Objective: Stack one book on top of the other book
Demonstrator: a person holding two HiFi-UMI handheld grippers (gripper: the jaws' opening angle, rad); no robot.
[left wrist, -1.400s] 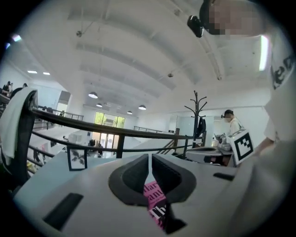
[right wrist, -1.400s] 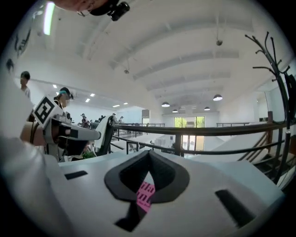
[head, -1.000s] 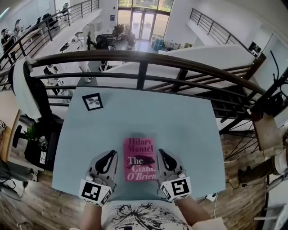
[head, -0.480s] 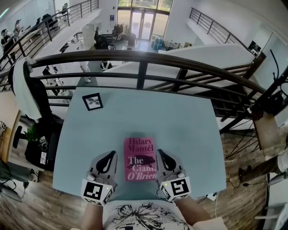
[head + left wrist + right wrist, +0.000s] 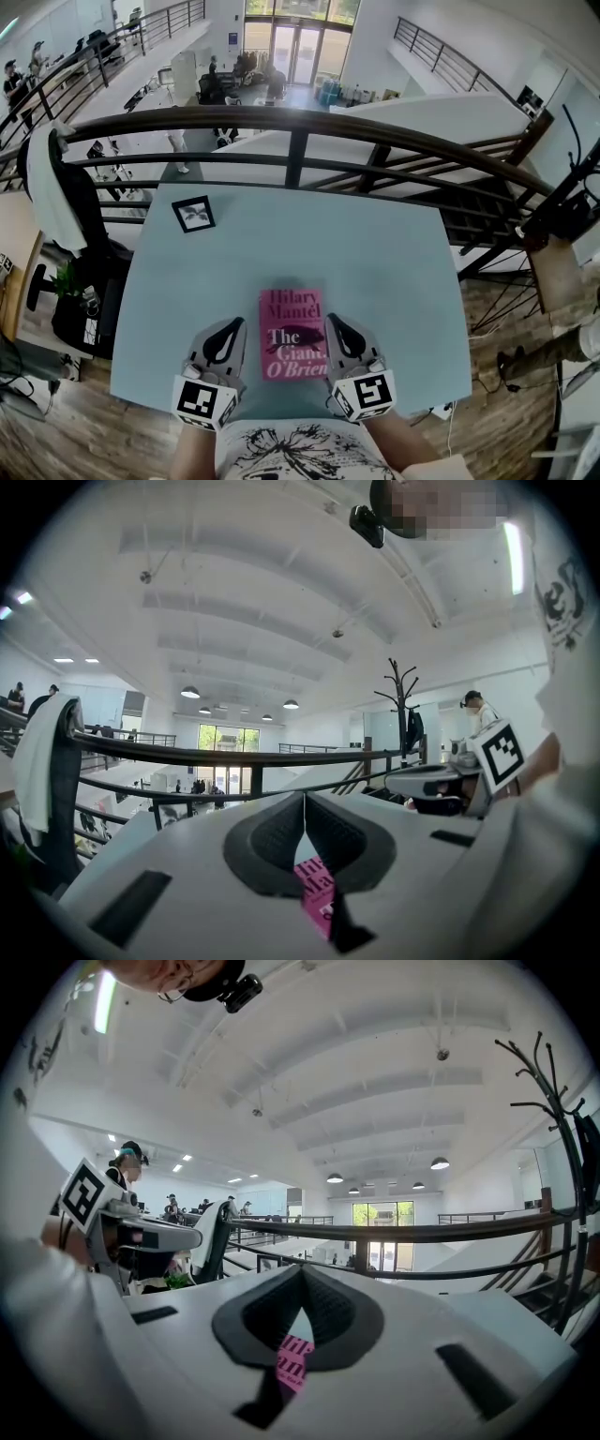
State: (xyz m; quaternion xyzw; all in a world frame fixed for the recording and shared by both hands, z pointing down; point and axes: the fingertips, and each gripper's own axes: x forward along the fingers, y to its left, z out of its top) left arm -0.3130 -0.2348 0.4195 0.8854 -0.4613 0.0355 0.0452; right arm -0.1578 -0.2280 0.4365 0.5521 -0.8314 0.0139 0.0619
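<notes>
One surface (image 5: 375, 272): pale blue, with a dark railing (image 5: 300, 122) along its far edge.
Book (image 5: 292, 333): pink cover, lying flat at near centre, long axis running near to far. Only this one shows, and I cannot tell whether a second book lies under it.
Left claw (image 5: 225, 330): just left of the book, pointing far alongside its long edge. Jaws pressed together with nothing between them, and the pink cover peeks below the tips (image 5: 314, 883).
Right claw (image 5: 336, 328): just right of the book, mirrored. Its jaws are also closed and empty.
Nearer hand: neither, I'd say, since the book sits evenly between them.
Framed picture (image 5: 194, 213): small, at the far left corner, well apart.
Containers: none in sight.
</notes>
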